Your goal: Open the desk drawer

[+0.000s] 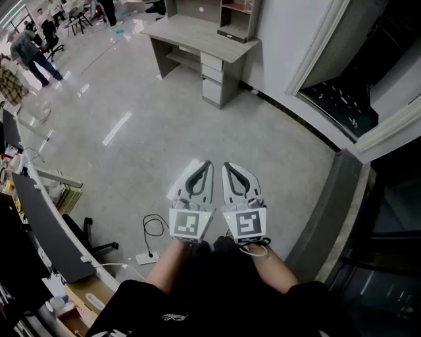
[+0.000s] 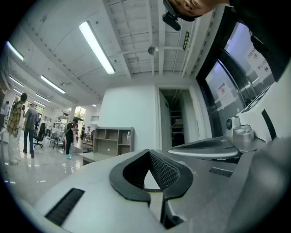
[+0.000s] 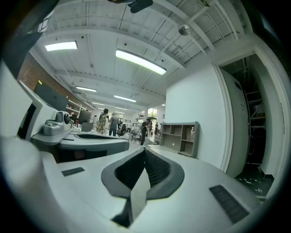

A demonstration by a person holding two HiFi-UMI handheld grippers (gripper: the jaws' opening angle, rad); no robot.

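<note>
The grey desk (image 1: 191, 34) stands far across the floor against the white wall, in the head view's upper middle. Its stack of drawers (image 1: 212, 74) is under the right end, all fronts flush. A shelf unit (image 1: 237, 18) sits on the desktop. My left gripper (image 1: 208, 163) and right gripper (image 1: 225, 166) are held side by side above the floor, far from the desk. Both are shut with nothing between the jaws. The left gripper view shows the shut left gripper (image 2: 149, 154) aimed toward the desk (image 2: 93, 157). In the right gripper view, the shelf unit (image 3: 180, 136) is beyond the shut right gripper (image 3: 144, 151).
Polished concrete floor (image 1: 171, 131) stretches between me and the desk. People (image 1: 29, 47) stand at the far left. A long work table (image 1: 43, 220) with clutter runs along my left, with a power strip and cable (image 1: 148, 255) on the floor. A dark doorway (image 1: 345, 99) opens at the right.
</note>
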